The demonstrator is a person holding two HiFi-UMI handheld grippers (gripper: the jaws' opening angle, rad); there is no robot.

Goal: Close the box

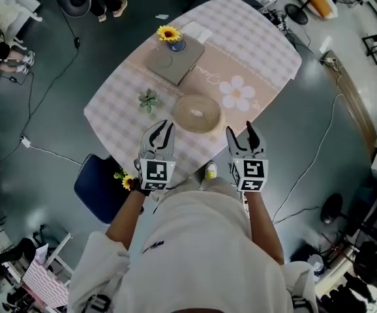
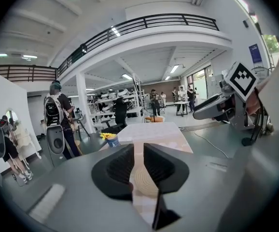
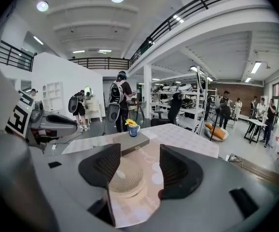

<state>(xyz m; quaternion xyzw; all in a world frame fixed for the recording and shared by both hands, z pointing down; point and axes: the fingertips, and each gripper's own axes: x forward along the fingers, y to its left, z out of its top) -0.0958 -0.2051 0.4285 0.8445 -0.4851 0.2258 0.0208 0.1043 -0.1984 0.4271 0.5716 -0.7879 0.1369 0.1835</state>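
- Box first: the round woven box [image 1: 197, 113] is my best guess at the task's thing. It sits at about 6 o'clock on the table [image 1: 260, 44], close to the near edge and straight ahead of both grippers.
- A flat grey case [image 1: 175, 60] at 11 o'clock on the table could be meant instead. It lies shut, with a sunflower pot [image 1: 170, 36] on its far corner.
- I can see no separate lid or raised flap on either one, so I cannot tell whether closing is yet to come or already done.
- The left gripper [image 1: 164, 125] has its jaws nearly together, with a thin gap and nothing in it.
- The right gripper [image 1: 242, 130] has its jaws wide apart, and they too are empty. Both grippers hover over the near table edge, clear of the box.
- If the job is ahead, the next move calls for finding the lid or flap, bringing both grippers forward and down onto it, and pressing evenly so the light box does not skid.
- The box lies near the table's drop-off at 6 o'clock, so any push should go away from the person.
- A small green ornament [image 1: 149, 100] sits at the box's 9 o'clock, and the case is well apart at 11 o'clock.
- From 1 to 4 o'clock of the box the cloth is bare, which leaves the freest side for swinging a gripper in.
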